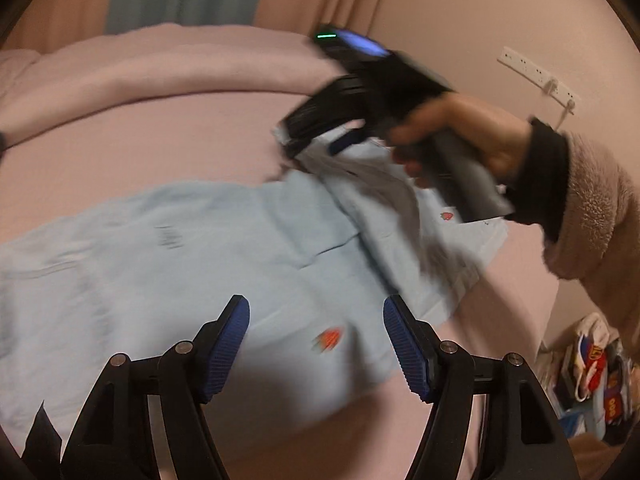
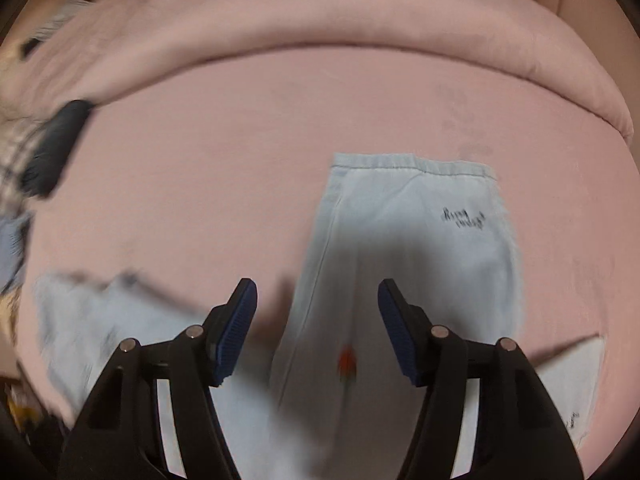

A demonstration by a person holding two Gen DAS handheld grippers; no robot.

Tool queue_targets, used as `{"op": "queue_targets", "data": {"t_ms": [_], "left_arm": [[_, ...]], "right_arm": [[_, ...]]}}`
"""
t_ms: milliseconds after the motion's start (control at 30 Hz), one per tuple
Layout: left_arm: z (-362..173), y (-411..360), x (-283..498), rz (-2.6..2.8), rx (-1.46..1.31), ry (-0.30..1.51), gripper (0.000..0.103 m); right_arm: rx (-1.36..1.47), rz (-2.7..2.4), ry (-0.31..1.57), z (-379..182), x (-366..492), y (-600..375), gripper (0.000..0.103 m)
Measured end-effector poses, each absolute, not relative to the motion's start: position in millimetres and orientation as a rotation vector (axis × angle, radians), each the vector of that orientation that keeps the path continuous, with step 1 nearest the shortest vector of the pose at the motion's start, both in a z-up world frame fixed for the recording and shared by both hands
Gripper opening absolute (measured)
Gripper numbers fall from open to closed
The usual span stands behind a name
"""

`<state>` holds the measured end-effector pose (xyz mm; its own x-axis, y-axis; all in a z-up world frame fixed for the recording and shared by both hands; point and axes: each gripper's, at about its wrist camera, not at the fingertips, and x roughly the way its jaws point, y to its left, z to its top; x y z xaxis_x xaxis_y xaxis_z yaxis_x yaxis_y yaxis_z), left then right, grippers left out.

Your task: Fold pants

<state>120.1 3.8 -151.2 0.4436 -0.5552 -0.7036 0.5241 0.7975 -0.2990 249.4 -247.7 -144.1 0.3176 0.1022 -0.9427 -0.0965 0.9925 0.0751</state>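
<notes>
Light blue pants (image 1: 208, 248) with small red strawberry prints lie spread on a pink bed (image 1: 168, 128). My left gripper (image 1: 316, 316) is open and empty just above the pants. In the left wrist view the other hand-held gripper (image 1: 304, 140) hovers over a raised fold of the pants at the far right; the view is blurred there. In the right wrist view my right gripper (image 2: 318, 308) is open and empty above one pant leg (image 2: 408, 240) that runs away to its hem. Another part of the pants (image 2: 116, 316) lies blurred at the left.
A rolled pink duvet (image 2: 320, 20) lies along the far side of the bed. A wall power strip (image 1: 536, 76) and a pile of bags and packets (image 1: 592, 368) on the floor are at the right. Dark and checked clothing (image 2: 44, 148) lies at the bed's left edge.
</notes>
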Motion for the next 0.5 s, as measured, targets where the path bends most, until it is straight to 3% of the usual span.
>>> {"op": "queue_targets", "data": {"t_ms": [33, 100, 133, 167, 500], "left_arm": [[-156, -4, 125, -0.685, -0.048, 0.911, 0.069], [-162, -13, 129, -0.705, -0.055, 0.938, 0.069], [-164, -16, 130, -0.711, -0.052, 0.946, 0.069], [-166, -19, 131, -0.723, -0.053, 0.954, 0.069], [-157, -69, 111, -0.86, 0.006, 0.962, 0.069]], "right_arm": [[-0.032, 0.093, 1.269, -156, 261, -242, 0.055], [-0.107, 0.046, 1.324, -178, 271, -233, 0.02], [-0.12, 0.058, 1.321, -181, 271, -231, 0.015], [-0.132, 0.07, 1.296, -178, 269, -231, 0.004], [0.404, 0.144, 0.879, -69, 160, -370, 0.004]]}}
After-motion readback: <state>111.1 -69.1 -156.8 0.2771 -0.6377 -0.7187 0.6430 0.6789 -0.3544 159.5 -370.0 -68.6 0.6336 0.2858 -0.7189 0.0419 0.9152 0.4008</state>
